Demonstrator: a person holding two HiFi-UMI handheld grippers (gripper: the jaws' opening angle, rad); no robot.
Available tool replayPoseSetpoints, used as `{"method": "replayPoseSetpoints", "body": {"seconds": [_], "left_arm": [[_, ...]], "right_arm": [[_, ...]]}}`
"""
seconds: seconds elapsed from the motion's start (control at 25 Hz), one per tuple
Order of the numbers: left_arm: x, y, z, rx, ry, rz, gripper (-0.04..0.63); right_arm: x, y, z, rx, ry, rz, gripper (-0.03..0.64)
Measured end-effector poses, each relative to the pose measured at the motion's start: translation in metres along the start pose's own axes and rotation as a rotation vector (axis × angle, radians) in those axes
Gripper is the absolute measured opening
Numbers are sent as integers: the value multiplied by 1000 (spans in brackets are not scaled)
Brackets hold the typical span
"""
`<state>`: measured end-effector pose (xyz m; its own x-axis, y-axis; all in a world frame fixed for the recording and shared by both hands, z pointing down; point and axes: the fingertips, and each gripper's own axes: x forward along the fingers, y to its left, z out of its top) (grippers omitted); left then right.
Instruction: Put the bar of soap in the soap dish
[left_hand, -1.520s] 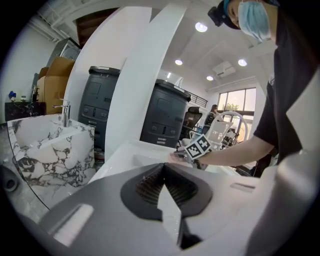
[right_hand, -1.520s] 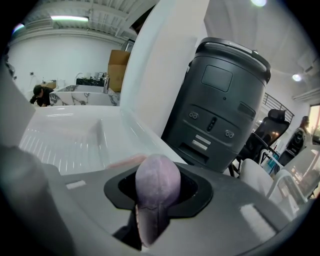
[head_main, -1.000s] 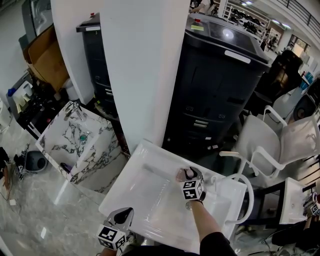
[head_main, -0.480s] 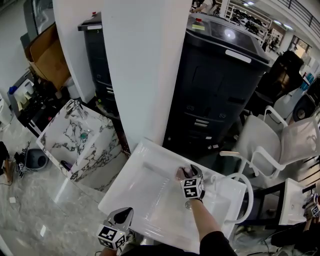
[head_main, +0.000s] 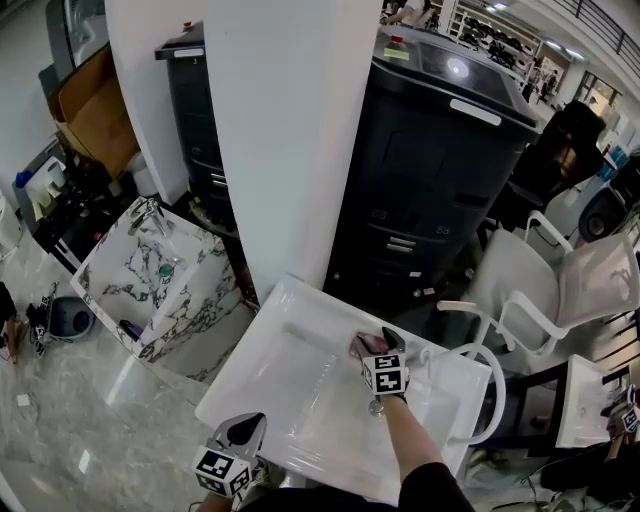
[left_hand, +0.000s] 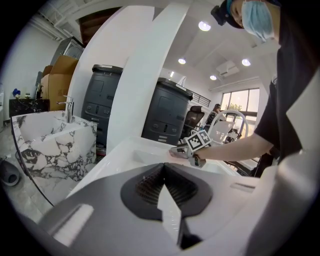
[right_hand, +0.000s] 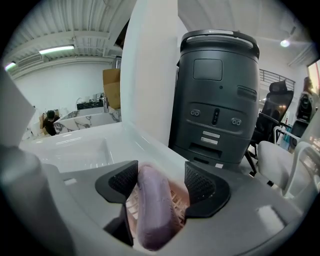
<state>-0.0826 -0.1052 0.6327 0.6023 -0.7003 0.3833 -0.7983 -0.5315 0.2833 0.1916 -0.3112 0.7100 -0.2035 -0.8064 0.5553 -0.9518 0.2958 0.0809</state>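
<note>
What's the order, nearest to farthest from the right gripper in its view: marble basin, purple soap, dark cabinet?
1. purple soap, between the opening jaws.
2. dark cabinet, ahead right.
3. marble basin, far left.

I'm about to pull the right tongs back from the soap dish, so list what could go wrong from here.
1. The soap stands on its narrow edge in the soap dish while the right tongs are opening. It may topple, perhaps over the dish's side into the sink.
2. The soap sits close against one pad, so it might stick there and get dragged out when you withdraw.
</note>
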Motion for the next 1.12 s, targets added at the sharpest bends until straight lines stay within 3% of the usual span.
{"method": "replayPoseSetpoints", "body": {"seconds": [0.8,1.12], "left_arm": [[1,1,5,18,4,-36,52],[0,-1,7,26,-7,-62,52]], "right_arm": [[-21,1,1,51,-26,-21,265],[-53,-7,18,107,-112,-51,262]]}}
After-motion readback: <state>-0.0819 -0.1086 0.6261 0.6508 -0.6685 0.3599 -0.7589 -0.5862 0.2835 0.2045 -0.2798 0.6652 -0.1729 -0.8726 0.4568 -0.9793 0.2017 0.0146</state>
